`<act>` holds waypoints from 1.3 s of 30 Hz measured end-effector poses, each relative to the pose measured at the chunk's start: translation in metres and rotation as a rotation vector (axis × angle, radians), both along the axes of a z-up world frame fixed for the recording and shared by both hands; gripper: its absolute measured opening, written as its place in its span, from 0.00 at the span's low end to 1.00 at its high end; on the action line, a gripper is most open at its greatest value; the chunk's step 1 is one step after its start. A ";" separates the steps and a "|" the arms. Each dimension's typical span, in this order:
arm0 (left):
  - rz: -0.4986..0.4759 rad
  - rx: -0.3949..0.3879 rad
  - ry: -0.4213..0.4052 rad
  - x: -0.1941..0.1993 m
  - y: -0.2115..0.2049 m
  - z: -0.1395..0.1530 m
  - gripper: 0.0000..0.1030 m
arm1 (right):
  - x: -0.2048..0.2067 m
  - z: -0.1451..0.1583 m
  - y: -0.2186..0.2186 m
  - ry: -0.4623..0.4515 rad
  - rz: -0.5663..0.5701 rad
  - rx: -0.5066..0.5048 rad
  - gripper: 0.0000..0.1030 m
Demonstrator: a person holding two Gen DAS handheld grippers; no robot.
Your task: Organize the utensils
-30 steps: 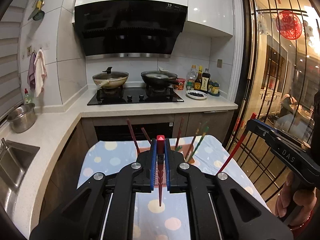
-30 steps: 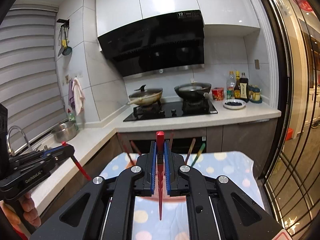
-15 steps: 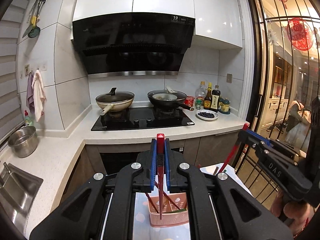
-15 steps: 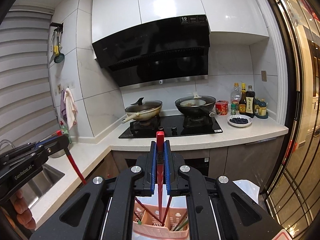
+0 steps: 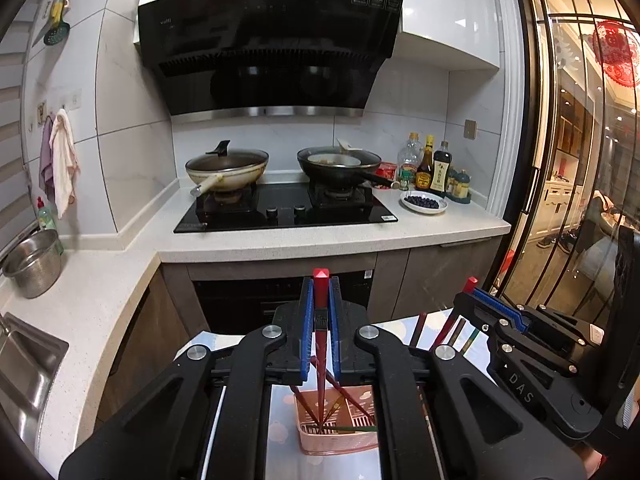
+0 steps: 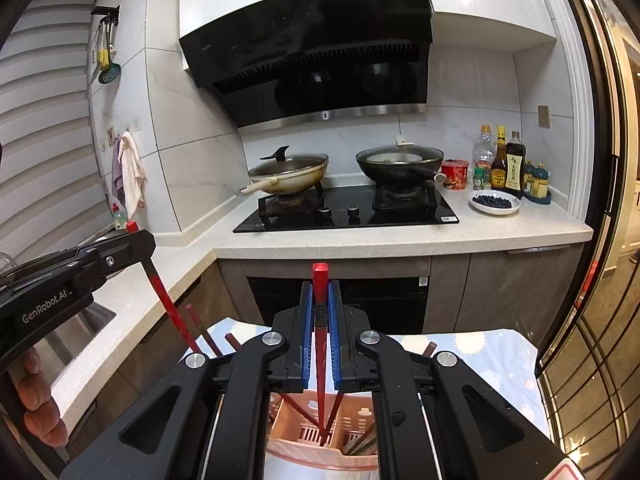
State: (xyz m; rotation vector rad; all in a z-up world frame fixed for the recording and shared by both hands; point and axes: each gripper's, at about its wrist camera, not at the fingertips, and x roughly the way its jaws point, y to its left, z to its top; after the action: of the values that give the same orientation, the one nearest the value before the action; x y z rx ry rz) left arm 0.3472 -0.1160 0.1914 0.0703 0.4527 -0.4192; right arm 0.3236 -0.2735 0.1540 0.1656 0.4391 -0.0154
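Observation:
My left gripper (image 5: 320, 284) is shut on a red chopstick (image 5: 320, 360) held upright, its lower tip over the pink slotted basket (image 5: 340, 442) on the dotted tablecloth (image 5: 280, 432). My right gripper (image 6: 320, 286) is shut on a second red chopstick (image 6: 320, 360) that points down into the same basket (image 6: 308, 446). Several dark red and green chopsticks lean inside the basket. Each view shows the other gripper off to one side: the right gripper (image 5: 471, 291) with its chopstick, and the left gripper (image 6: 136, 237) with a person's fingers below it.
Beyond the table runs an L-shaped counter (image 5: 320, 244) with a black hob (image 5: 288, 212), two woks, sauce bottles (image 5: 430, 164) and a plate of blueberries (image 5: 424, 202). A steel pot (image 5: 34, 264) and sink (image 5: 24, 356) are left. A glass door (image 5: 568, 200) is right.
Both grippers have moved forward toward the counter, each still gripping its chopstick. The pink basket has come into view under the fingers and the chopstick tips now hang over it.

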 end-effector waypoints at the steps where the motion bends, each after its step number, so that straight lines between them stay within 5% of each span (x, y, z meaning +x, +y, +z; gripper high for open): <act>1: 0.000 0.003 0.009 0.001 0.000 -0.003 0.07 | 0.000 -0.003 0.000 0.004 -0.001 0.001 0.07; 5: 0.014 0.008 0.035 0.005 -0.001 -0.012 0.10 | 0.002 -0.012 -0.004 0.025 -0.004 0.018 0.07; 9: 0.056 -0.001 0.043 0.005 0.004 -0.020 0.49 | -0.005 -0.019 -0.011 0.023 -0.020 0.046 0.32; 14: 0.089 0.001 0.044 -0.002 0.011 -0.027 0.68 | -0.017 -0.021 -0.011 0.025 -0.029 0.047 0.35; 27: 0.109 0.023 0.076 -0.039 0.026 -0.051 0.79 | -0.066 -0.031 -0.001 0.044 -0.047 0.019 0.50; 39: 0.107 0.067 0.098 -0.088 0.031 -0.077 0.87 | -0.125 -0.062 0.016 0.103 -0.075 -0.043 0.52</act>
State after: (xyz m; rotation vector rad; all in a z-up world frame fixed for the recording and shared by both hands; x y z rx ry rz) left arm 0.2595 -0.0854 0.1139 0.0897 0.5648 -0.3037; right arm 0.1985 -0.2574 0.0923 0.1393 0.5344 -0.1070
